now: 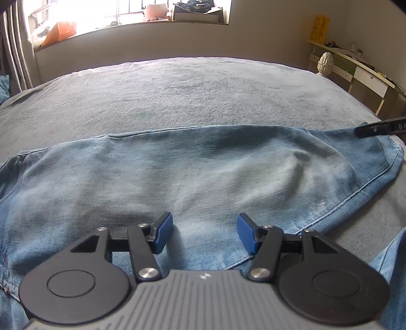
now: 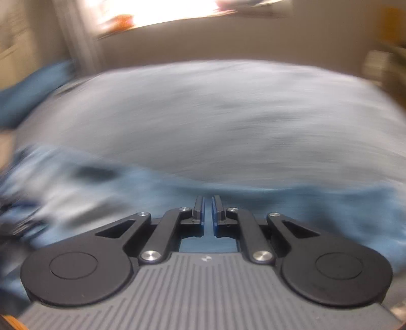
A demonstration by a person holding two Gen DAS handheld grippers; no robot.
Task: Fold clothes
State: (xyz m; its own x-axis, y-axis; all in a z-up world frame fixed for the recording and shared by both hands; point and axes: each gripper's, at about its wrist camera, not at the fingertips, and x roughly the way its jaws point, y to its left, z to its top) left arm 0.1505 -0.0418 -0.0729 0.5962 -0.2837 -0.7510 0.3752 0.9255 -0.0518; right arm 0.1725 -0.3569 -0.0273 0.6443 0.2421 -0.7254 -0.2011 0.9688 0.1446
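Left wrist view: sharp; left gripper (image 1: 205,233) over light-blue jeans (image 1: 192,172), blue pads (image 1: 162,232) spread wide, nothing between them.
Right wrist view: heavily blurred; right gripper (image 2: 208,212) pads nearly closed with a thin gap, denim (image 2: 330,203) under and behind them; cannot tell whether cloth is pinched.
Seen only from left: a black tool tip (image 1: 375,128), apparently the right gripper, at the far-right end of the jeans.
Jeans position: lying flat across the near part of the bed, long seam (image 1: 152,132) along the far edge, hemmed edge (image 1: 365,187) curving at right.
Surface: grey fleecy blanket (image 1: 203,94) covering the bed.
Room: bright window sill (image 1: 132,22) with clutter, curtain (image 1: 15,43) at left, cream shelf unit (image 1: 355,68) at right, blue pillow (image 2: 33,91) at left.
Edges: blanket runs bare from the jeans' far seam to the wall side; bed edge close beside the jeans' right end.
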